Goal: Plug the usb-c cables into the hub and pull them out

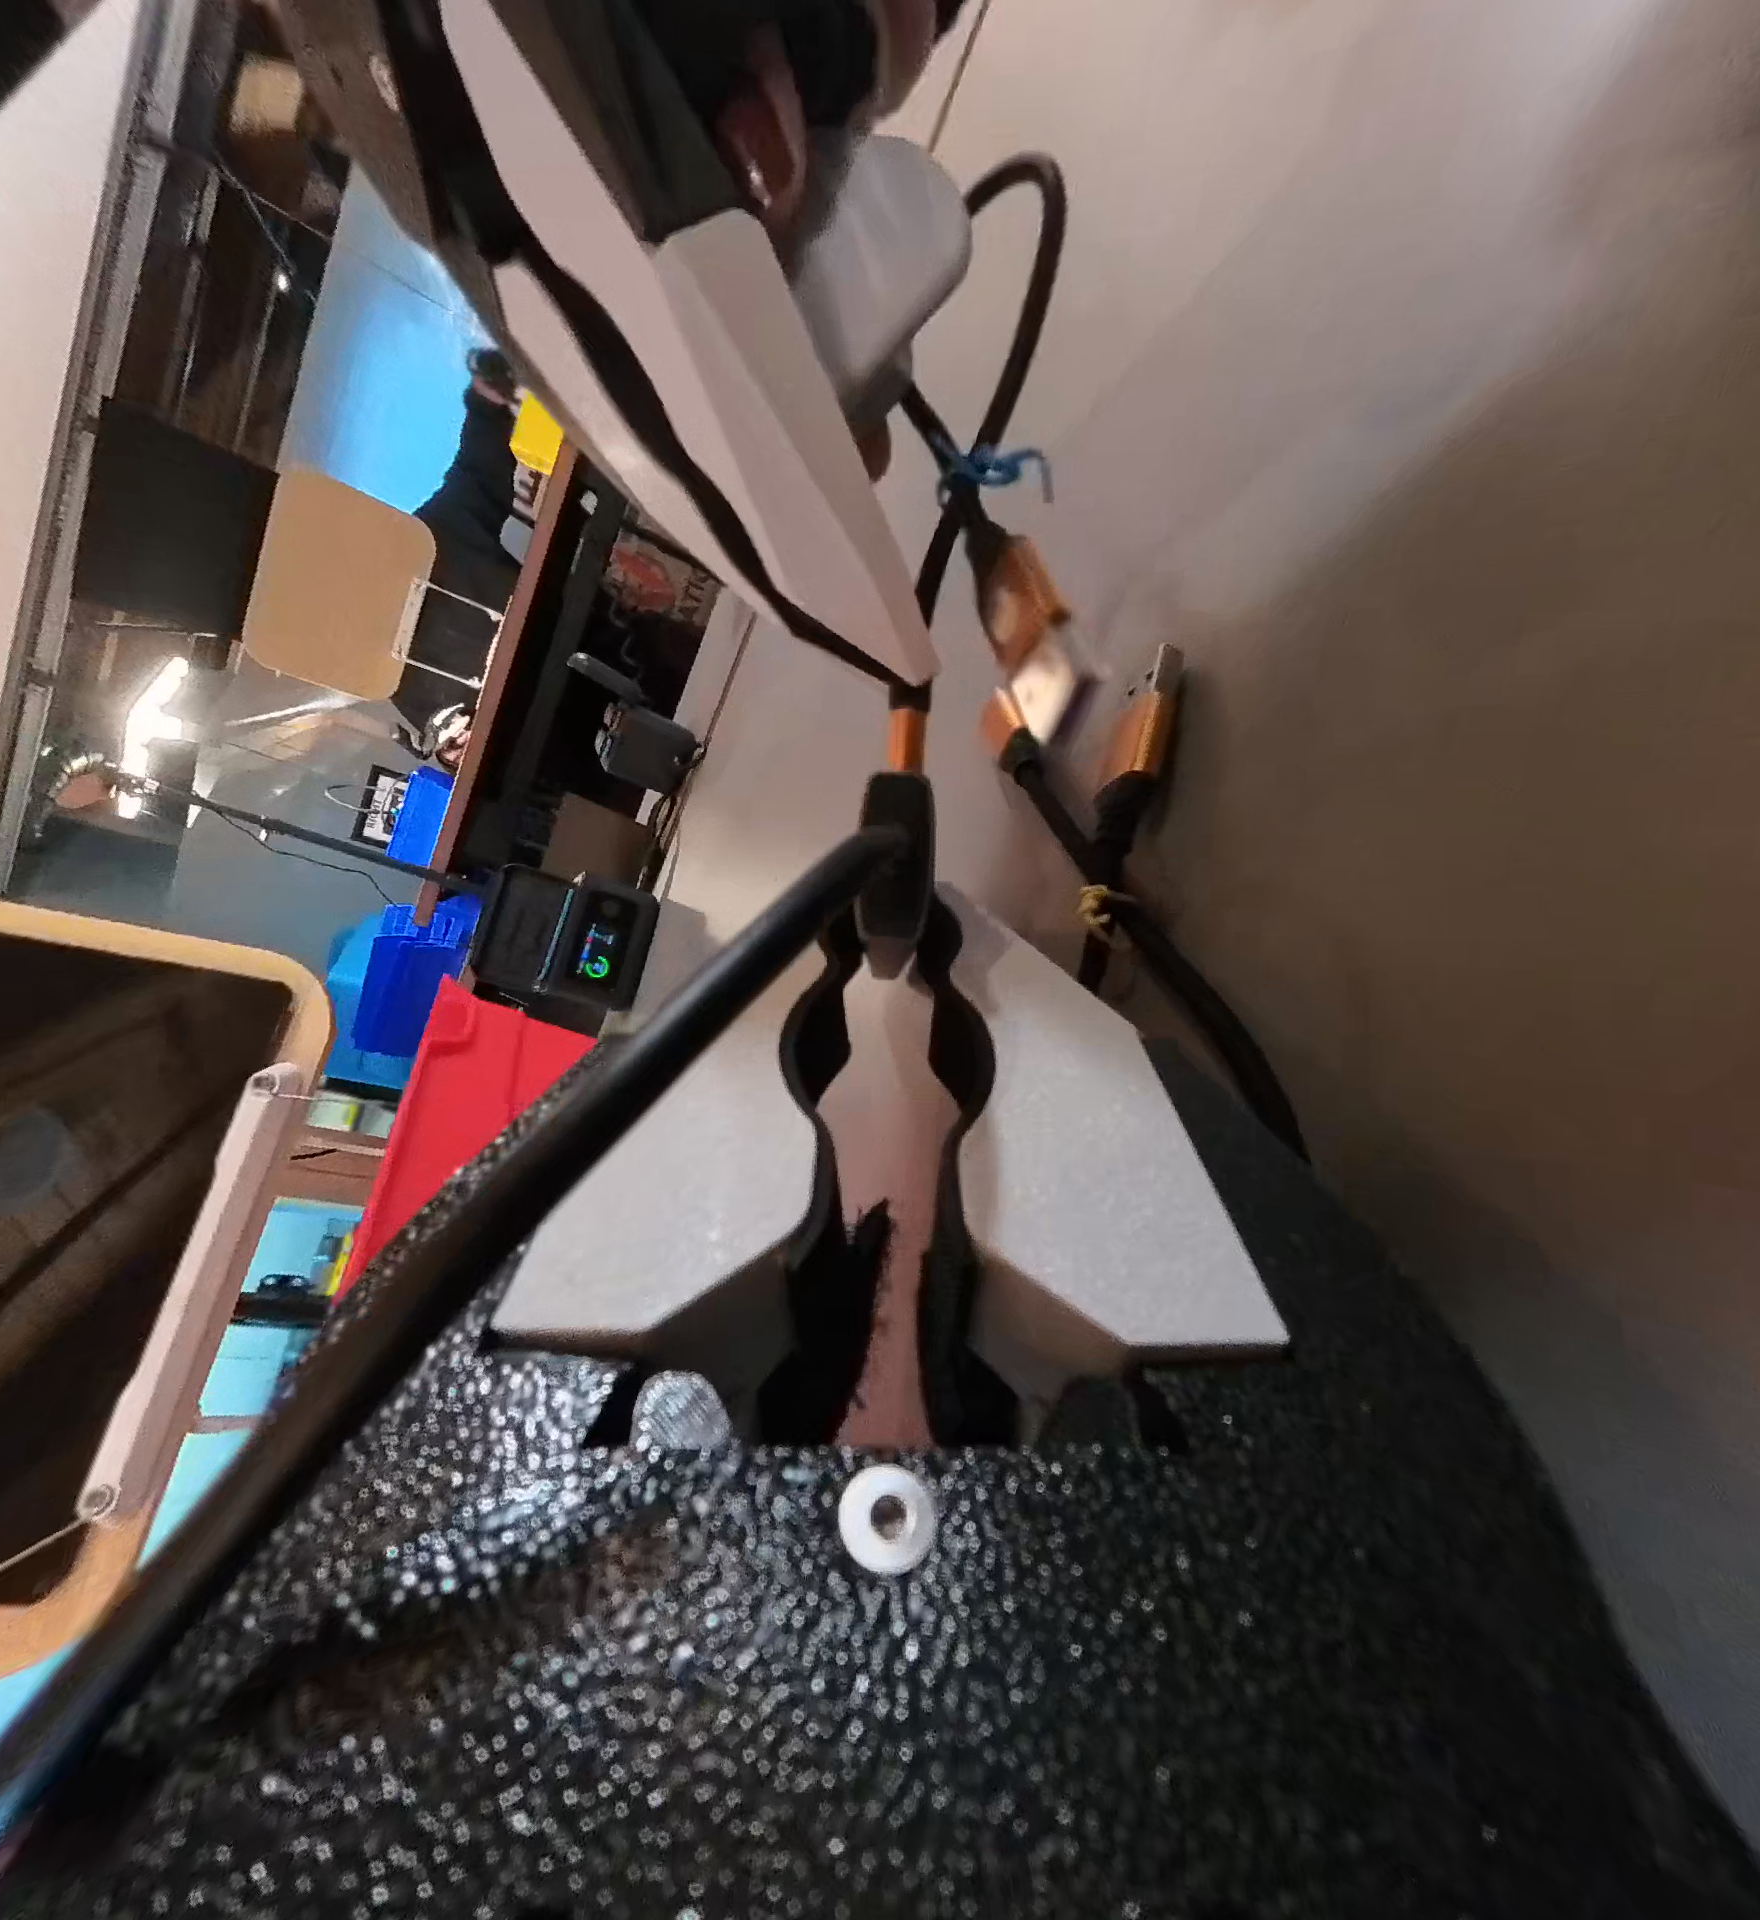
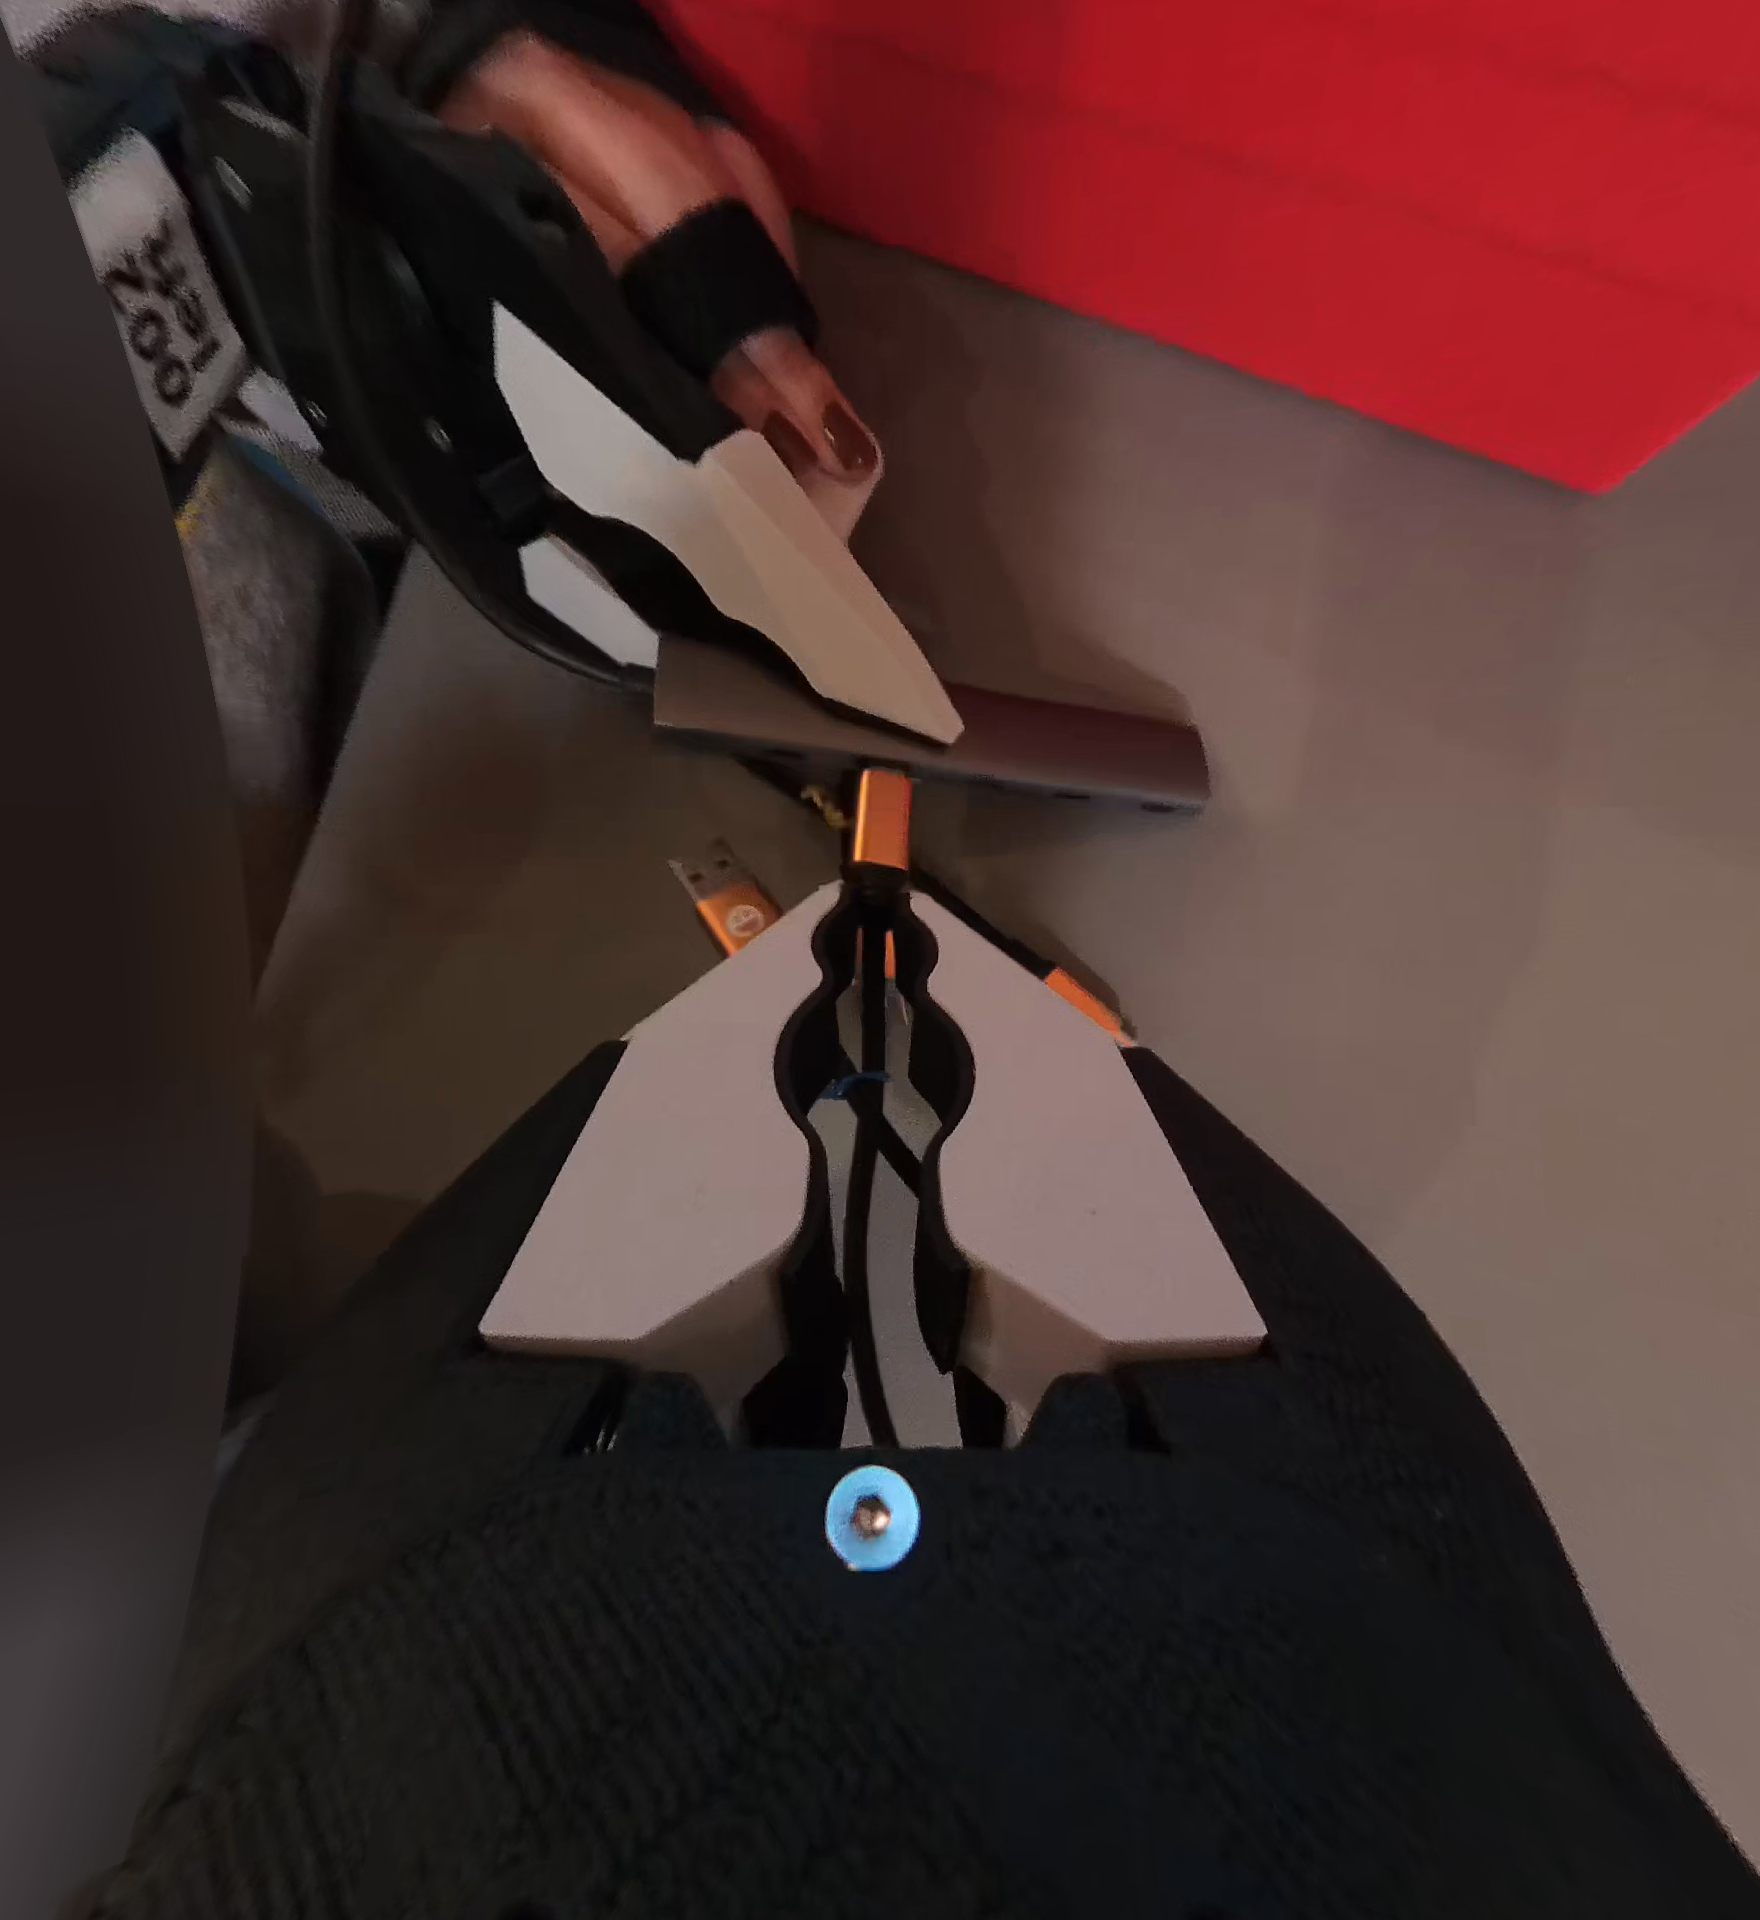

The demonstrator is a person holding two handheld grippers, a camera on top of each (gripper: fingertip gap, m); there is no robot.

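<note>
- Both claws grip: left gripper clamps the hub, right gripper pinches the orange usb-c plug at its port.
- Next, probably a straight pull out.

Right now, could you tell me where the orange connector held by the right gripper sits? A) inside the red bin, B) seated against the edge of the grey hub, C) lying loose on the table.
B: in the right wrist view the orange connector meets the grey hub edge, with the right gripper closed on its cable just behind.
</note>
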